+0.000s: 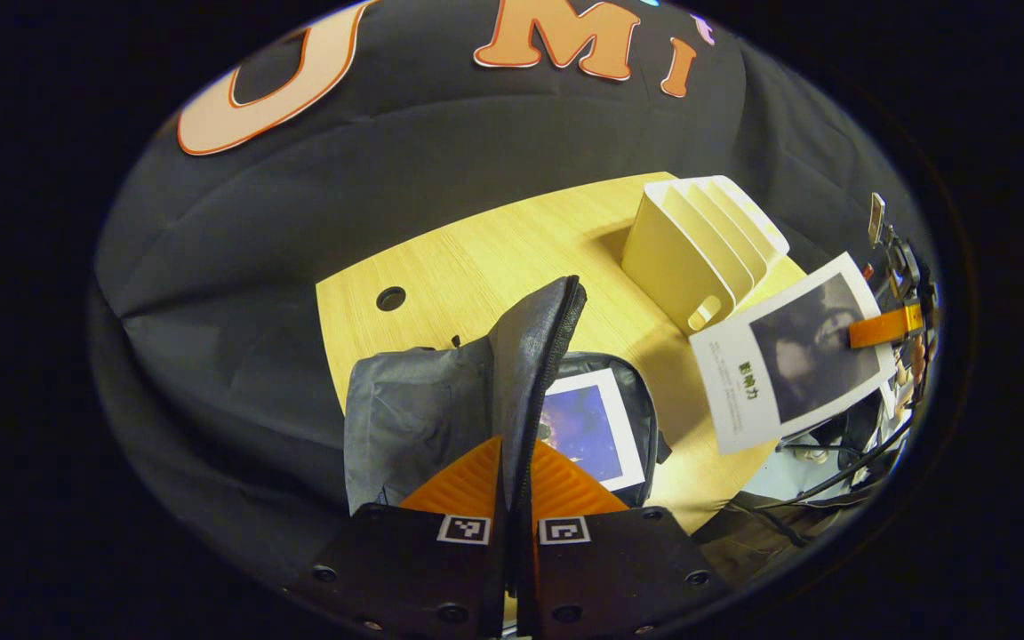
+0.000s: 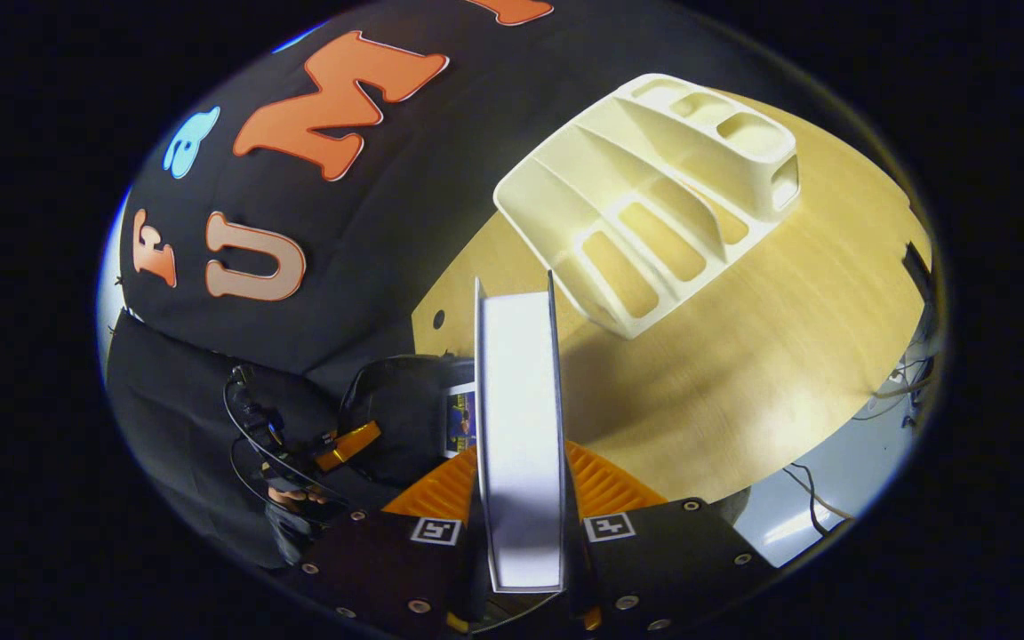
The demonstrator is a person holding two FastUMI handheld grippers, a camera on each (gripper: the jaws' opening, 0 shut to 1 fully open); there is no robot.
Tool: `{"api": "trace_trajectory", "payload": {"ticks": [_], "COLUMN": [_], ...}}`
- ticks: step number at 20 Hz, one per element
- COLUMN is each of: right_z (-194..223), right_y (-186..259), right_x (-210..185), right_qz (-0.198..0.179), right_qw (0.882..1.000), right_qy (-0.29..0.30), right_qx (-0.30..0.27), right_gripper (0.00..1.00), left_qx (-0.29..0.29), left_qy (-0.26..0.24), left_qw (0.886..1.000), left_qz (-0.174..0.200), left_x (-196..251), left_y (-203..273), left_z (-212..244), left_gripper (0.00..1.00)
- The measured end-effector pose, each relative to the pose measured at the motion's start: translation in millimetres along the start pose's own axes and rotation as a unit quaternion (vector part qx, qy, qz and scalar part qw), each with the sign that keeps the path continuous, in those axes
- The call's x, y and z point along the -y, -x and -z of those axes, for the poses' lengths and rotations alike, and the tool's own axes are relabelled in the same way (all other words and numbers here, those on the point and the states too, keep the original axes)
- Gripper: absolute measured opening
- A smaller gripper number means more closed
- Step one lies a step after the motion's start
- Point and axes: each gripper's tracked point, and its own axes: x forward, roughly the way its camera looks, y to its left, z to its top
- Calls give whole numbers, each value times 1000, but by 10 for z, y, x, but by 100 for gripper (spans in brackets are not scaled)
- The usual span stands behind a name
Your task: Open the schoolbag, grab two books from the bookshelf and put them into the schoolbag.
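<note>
The grey schoolbag [image 1: 414, 418] lies on the wooden table [image 1: 476, 258] with its flap [image 1: 534, 356] lifted upright. My left gripper [image 1: 516, 453] is shut on that flap. Inside the open bag lies a blue-covered book [image 1: 588, 427]. To the right, my right gripper [image 1: 885, 327] holds a second book [image 1: 796, 356] with a white and grey cover in the air beside the cream bookshelf [image 1: 699, 249]. In the right gripper view that book [image 2: 521, 427] stands edge-on between the fingers of my right gripper [image 2: 521, 462], which is shut on it. Farther left are the bag [image 2: 396, 418] and the left gripper [image 2: 348, 446].
The bookshelf [image 2: 654, 196] has no books in its slots and stands at the table's far side. A cable hole [image 1: 390, 298] is in the tabletop behind the bag. Cables [image 1: 841, 462] hang off the table's right edge.
</note>
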Motion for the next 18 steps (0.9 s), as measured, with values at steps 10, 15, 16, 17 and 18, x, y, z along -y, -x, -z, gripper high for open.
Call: {"api": "trace_trajectory", "payload": {"ticks": [10, 15, 16, 17, 18], "right_z": [2, 144, 165, 184, 198], "right_y": [-753, -1259, -1330, -1409, -1469], "right_x": [-547, -766, -787, -810, -840], "right_qz": [-80, -102, -104, -105, -107], "right_qw": [996, 993, 993, 992, 992], "right_qy": [10, 14, 16, 15, 14], "right_qx": [-35, -59, -61, -63, -65], "right_gripper": [35, 35, 35, 35, 35], "left_qx": [22, 32, 33, 34, 36], "left_qy": [16, 5, 5, 4, 1], "left_qw": [1000, 999, 999, 999, 999], "left_qz": [2, -4, -4, -2, -2], "left_x": [-48, -82, -94, -82, -89], "left_y": [134, 174, 173, 178, 189], "left_z": [-160, -270, -287, -295, -317], "left_gripper": [7, 5, 5, 5, 5]}}
